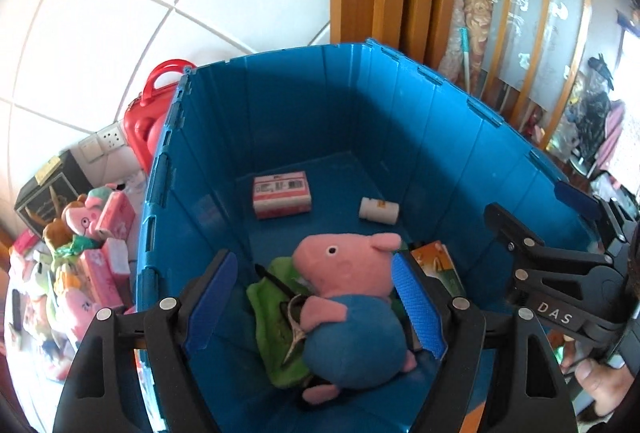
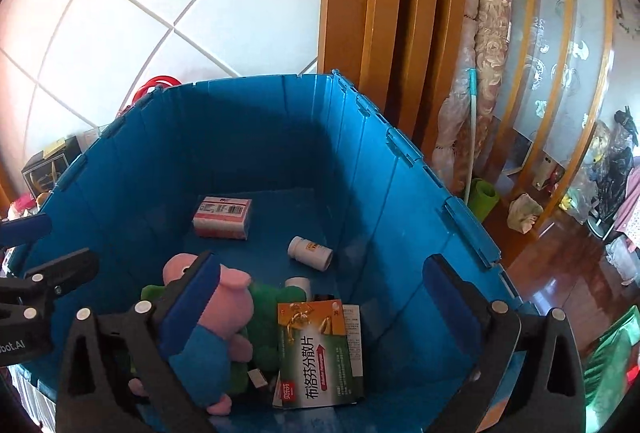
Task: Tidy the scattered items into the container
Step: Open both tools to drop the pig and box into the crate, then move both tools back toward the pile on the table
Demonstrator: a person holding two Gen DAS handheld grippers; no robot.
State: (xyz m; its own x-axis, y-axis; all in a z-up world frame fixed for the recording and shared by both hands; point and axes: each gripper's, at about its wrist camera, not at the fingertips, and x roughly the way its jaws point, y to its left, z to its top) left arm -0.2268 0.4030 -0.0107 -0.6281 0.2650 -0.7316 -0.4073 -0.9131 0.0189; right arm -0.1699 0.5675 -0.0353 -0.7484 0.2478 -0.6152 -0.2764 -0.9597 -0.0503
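White wall tiles (image 1: 120, 13) are filling the upper left of both views, with wooden door frames (image 2: 380, 33) standing at upper centre. A blue container (image 1: 460, 137) is taking up the middle of each frame. Inside it, a pink plush pig (image 1: 352, 305) in a blue outfit is lying on a green cloth (image 1: 272, 333) at lower centre, flanked by the left claw (image 1: 316, 297), which is standing released around it without pressing. The right claw (image 2: 320, 313) is gaping wide and grasping nothing, above an orange-and-green medicine box (image 2: 320, 349). A pink-and-white carton (image 1: 282, 195) and a white bottle (image 1: 378, 209) are lying on the container floor farther back. Outside, at far left, pink toys (image 1: 80, 253) are sitting piled.
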